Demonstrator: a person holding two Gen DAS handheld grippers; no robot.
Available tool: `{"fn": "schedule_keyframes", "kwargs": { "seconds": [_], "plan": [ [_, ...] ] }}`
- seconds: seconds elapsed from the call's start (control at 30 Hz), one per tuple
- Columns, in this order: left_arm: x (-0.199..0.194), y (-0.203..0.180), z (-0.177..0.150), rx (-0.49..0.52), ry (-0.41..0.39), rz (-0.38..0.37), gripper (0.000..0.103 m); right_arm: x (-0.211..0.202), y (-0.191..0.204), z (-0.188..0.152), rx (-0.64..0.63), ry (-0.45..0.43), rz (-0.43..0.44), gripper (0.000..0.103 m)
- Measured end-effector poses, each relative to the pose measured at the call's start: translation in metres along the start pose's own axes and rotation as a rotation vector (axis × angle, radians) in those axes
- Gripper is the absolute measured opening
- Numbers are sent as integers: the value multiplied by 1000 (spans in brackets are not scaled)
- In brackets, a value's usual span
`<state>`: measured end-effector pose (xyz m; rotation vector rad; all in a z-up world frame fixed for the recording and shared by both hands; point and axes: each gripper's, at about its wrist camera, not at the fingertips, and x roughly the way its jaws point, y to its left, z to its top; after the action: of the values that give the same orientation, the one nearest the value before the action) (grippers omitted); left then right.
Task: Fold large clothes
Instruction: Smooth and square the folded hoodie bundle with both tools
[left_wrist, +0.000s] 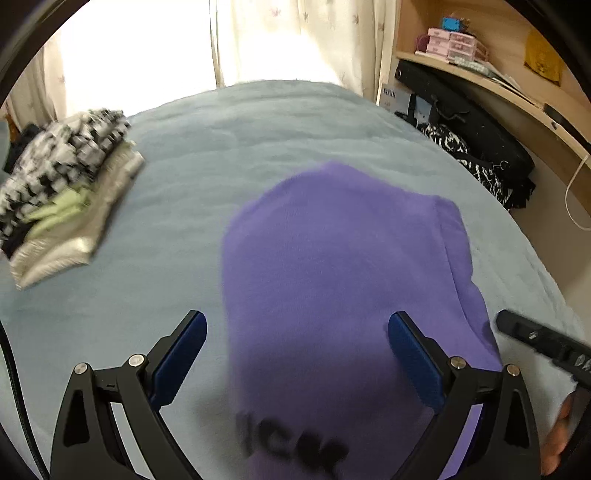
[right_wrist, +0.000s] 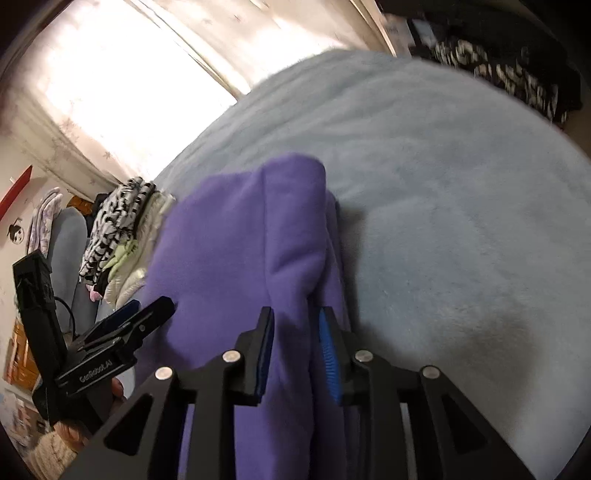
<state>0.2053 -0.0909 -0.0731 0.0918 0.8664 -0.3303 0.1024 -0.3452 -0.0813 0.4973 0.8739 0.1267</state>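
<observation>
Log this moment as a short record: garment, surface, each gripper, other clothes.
garment: purple sweatshirt, folded, lying on the bed
surface: light blue blanket
left gripper: open wide, fingers either side of the sweatshirt, not pressing
right gripper: narrow gap, a fold of the sweatshirt between its fingers; grip unclear
other clothes: folded stack on the blanket, apart from the sweatshirt

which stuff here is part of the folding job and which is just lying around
In the job:
- purple garment
- left tongs, open
- right tongs, purple cloth between the pads
- blue bed cover
- stack of folded clothes

Lying about:
- pink boxes on the shelf
- black-and-white cloth beside the bed
- curtains
</observation>
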Motion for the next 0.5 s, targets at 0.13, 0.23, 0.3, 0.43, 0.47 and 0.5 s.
{"fn": "schedule_keyframes", "kwargs": {
  "seconds": [0.13,0.23,0.3,0.43,0.47,0.5],
  "plan": [
    [-33,9,-23,29,-32,20,98,-22,23,-16,-42,-12,84,26],
    [-49,13,-43,28,-36,12,97,-24,43,-36,-94,16,143,26],
    [-53,13,-55,28,-24,8,97,-20,50,-49,-131,41,153,26],
    [-43,13,-74,30,22,7,97,-1,50,-68,-183,93,33,26],
    [-40,13,-77,25,31,0,97,3,43,-72,-188,96,-39,26],
    [-38,13,-78,20,35,-11,97,4,40,-74,-192,89,-83,26]
  ]
}}
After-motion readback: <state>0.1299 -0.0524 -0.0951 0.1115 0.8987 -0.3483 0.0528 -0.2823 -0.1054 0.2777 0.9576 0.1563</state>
